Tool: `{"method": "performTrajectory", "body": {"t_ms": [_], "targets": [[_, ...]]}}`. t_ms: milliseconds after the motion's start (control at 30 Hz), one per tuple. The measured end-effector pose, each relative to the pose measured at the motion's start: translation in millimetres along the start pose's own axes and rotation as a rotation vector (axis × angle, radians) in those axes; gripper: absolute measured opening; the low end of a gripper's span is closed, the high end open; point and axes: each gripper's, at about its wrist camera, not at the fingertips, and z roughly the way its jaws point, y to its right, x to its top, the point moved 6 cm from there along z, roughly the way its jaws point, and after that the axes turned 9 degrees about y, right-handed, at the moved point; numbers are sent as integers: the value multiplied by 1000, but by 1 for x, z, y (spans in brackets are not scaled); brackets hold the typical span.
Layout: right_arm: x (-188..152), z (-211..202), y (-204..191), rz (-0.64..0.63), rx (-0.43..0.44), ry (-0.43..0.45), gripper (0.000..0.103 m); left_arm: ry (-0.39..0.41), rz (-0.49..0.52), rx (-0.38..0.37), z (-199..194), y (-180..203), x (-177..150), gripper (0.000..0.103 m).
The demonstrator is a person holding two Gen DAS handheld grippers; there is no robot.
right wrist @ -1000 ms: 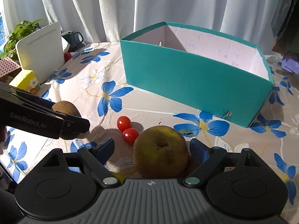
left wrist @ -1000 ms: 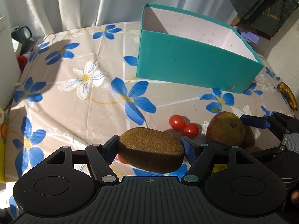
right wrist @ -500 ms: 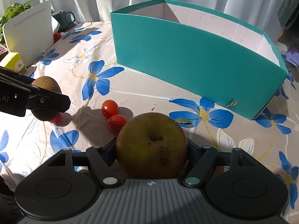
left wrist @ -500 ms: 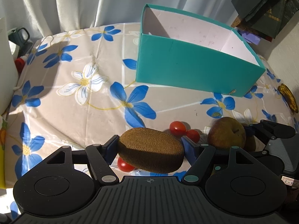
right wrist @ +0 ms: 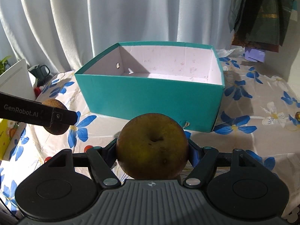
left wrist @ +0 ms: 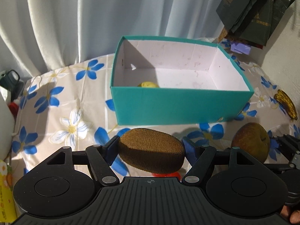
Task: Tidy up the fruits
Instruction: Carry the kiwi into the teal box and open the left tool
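Note:
My left gripper (left wrist: 151, 147) is shut on a brown kiwi (left wrist: 151, 150) and holds it in the air in front of the teal box (left wrist: 180, 105). My right gripper (right wrist: 151, 151) is shut on a brownish apple (right wrist: 151, 146), also lifted, in front of the same box (right wrist: 150, 95). In the left wrist view the apple (left wrist: 250, 141) hangs at the right. In the right wrist view the kiwi (right wrist: 55, 118) shows at the left behind the left gripper's finger. A yellow fruit (left wrist: 148, 84) lies inside the box at its near left. Cherry tomatoes (left wrist: 165, 174) lie on the table below the kiwi.
The round table has a flowered cloth (left wrist: 61, 112). A white device (right wrist: 15, 80) and a dark mug (right wrist: 40, 72) stand at the left. A yellow carton (right wrist: 5, 135) sits at the left edge. Curtains hang behind, dark bags (left wrist: 256, 13) at the right. A banana (left wrist: 286, 103) lies at the right.
Both grippers have risen with their fruit and tilted up, so the box interior now shows. The tomatoes have dropped to the bottom of both views.

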Motion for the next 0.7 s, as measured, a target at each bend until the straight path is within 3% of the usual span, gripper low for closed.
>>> {"method": "performTrajectory", "body": {"t_ms": [300,700], "targets": [[13,-23,26,63,-68,93,73,60,35,42,25,19,49,76],[19,-40,52,107,-156,137,73,79,30,90,74,26,75,76]]}}
